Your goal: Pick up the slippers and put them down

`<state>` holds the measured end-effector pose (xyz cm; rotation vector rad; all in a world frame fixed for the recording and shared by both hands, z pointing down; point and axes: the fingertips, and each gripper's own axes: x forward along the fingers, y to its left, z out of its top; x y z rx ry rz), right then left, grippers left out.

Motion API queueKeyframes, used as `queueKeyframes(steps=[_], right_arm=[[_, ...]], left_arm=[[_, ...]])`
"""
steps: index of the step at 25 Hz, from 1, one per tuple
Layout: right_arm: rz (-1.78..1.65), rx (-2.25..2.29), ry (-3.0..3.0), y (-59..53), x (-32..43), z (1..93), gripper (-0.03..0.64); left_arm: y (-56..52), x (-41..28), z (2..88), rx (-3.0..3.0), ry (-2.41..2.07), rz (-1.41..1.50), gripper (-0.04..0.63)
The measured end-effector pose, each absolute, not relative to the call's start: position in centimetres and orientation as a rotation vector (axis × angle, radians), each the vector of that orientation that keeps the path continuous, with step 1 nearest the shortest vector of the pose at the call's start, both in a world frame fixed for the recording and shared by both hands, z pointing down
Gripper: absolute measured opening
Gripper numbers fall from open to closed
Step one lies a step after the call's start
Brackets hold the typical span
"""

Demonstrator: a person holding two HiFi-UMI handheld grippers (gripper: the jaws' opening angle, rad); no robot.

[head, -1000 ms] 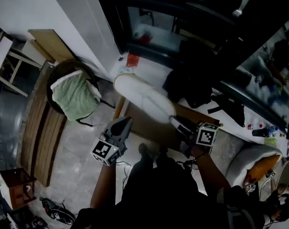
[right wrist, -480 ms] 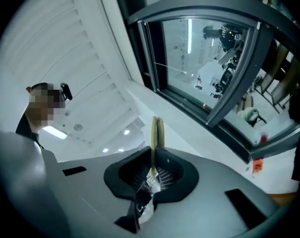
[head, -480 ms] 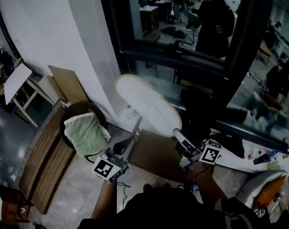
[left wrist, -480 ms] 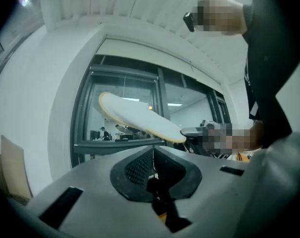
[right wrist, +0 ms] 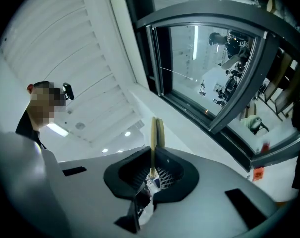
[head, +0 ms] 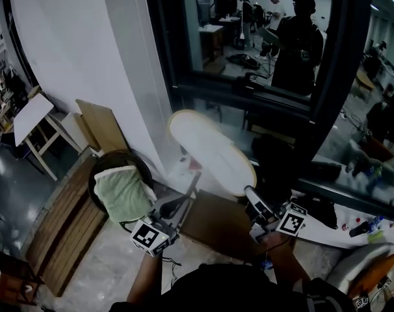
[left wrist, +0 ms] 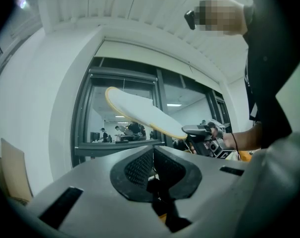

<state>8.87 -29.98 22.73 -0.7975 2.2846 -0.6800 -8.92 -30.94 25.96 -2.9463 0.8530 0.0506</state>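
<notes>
- Your right gripper (head: 251, 195) is squeezed shut on one end of the slipper (head: 210, 149).
- In the right gripper view, the slipper's thin edge stands pinched between the two pads.
- The slipper is up in the air. It sticks out from the jaws, up and away from you, in front of the big window (head: 249, 38). It touches nothing but the pads.
- Your left gripper (head: 187, 194) has its jaws pressed together, and nothing is between them. It hangs near the right one, on its left, and is not touching the slipper.
- The step in hand looks like the carry. This slipper is picked up but not yet put down.
- Next, bring the slipper down slowly to a bare bit of floor (head: 112, 265), away from the chair with the green towel (head: 122, 190).
- Tip it flat as you go, so the whole bottom lands at once.
- Keep the jaws tight until it rests. It is long and held by one end, so it could swing or slide out.
- Let go only when it lies on the floor.
- I can see only one slipper here, so look around for the other one.
</notes>
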Motion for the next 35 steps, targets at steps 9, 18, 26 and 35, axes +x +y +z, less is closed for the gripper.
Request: queueKeyframes(steps=[9,18,26,35], right_arm=[[-0.674,-0.784,2.293,-30.2,8.6,22.2,0.040],[-0.838,-0.849,2.266,-31.1,9.5,27.0,0.040],[-1.091,-0.915,2.180,-29.6,9.9,34.9,0.040],[-1.363,-1.008,2.099,-28.6,10.3,46.6,0.040]], left_arm=[[-31.1,-7.8,26.9,-2.972,0.842,0.033,0.012],[-31.7,-6.0,29.5,-3.073,0.828,-0.049,0.012],[-31.3,-4.7,35.4,-3.174,0.864,-0.150,0.012],[-31.8,-4.3,45.4,-3.287,0.896,-0.373,0.012]])
